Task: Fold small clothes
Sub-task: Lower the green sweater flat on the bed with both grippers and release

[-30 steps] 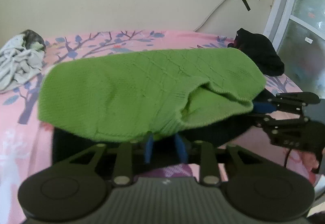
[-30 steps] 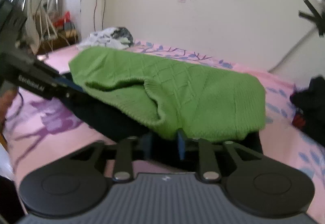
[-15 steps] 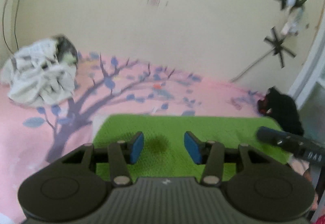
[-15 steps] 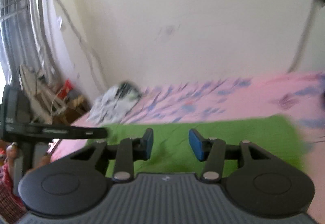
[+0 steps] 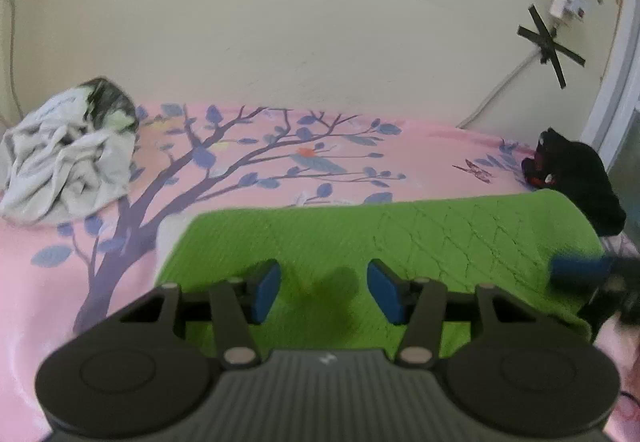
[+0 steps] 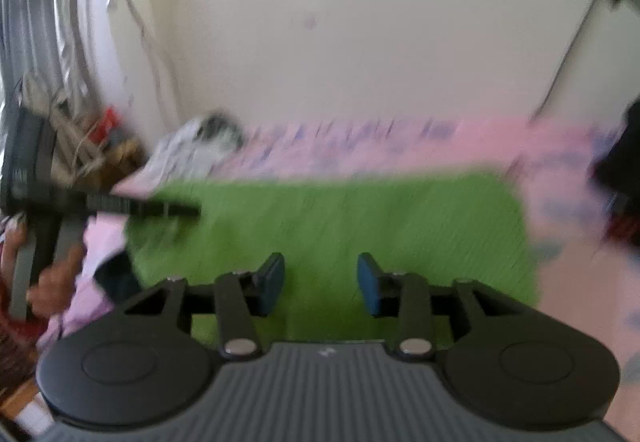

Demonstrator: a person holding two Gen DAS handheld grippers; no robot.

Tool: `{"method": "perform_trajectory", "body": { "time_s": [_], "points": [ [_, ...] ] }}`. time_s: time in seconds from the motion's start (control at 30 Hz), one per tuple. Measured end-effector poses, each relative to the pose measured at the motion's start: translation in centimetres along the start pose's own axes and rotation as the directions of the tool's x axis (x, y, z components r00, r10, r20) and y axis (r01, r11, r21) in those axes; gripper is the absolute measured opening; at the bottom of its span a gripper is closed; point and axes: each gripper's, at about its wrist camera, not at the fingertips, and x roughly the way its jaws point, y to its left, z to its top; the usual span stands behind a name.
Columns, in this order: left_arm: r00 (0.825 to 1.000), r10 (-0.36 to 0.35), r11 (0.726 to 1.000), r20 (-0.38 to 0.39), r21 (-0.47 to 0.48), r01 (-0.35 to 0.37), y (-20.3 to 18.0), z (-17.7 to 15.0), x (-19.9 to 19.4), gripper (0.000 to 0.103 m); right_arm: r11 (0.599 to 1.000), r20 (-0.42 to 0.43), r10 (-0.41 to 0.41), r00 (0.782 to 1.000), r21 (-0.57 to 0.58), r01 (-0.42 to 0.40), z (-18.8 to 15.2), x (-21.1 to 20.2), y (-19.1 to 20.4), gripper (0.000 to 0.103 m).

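Green knit (image 5: 360,238) folded flat on bed (image 5: 240,177); left gripper (image 5: 323,292) opening, right gripper (image 6: 321,284) closing, both empty over knit; grey (image 5: 68,161) and black (image 5: 576,177) garments beside knit unfolded.

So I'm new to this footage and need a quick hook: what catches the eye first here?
The bright green knit lies flat on the pink tree-print sheet, right ahead of both tools. A crumpled grey-white cloth sits at the far left, and a black garment at the far right by the wall.
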Motion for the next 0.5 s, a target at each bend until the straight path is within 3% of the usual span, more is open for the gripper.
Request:
{"method": "perform_trajectory", "body": {
  "time_s": [0.13, 0.2, 0.23, 0.27, 0.33, 0.5],
  "points": [
    [1.0, 0.022, 1.0, -0.02, 0.008, -0.022, -0.1, 0.8, 2.1, 0.049, 0.995, 0.048, -0.088, 0.995, 0.045, 0.086, 2.3, 1.1, -2.3, 0.028],
    [0.999, 0.03, 0.999, -0.021, 0.016, -0.03, -0.1, 1.2, 3.0, 0.049, 0.981, -0.053, -0.194, 0.98, 0.018, 0.195, 1.9, 4.0, -4.6, 0.009],
    [0.999, 0.033, 0.999, -0.02, 0.023, -0.033, -0.1, 1.2, 3.5, 0.049, 0.978, -0.09, -0.206, 0.974, 0.026, 0.209, 1.0, 5.4, -5.8, 0.008],
    [0.999, 0.043, 0.999, -0.019, 0.03, -0.042, -0.2, 1.2, 3.9, 0.05, 0.982, -0.048, -0.176, 0.983, 0.06, 0.179, 0.3, 5.3, -6.7, 0.007],
    [0.998, 0.068, 0.996, -0.003, 0.053, -0.068, -0.7, 0.9, 4.2, 0.051, 0.979, -0.056, -0.165, 0.985, 0.112, 0.171, 0.6, 5.0, -7.2, 0.006],
    [0.991, 0.127, 0.985, 0.04, 0.11, -0.131, -2.2, 0.0, 4.2, 0.052, 0.978, -0.031, -0.193, 0.981, 0.076, 0.195, 0.1, 5.0, -6.5, 0.006]
  ]
}}
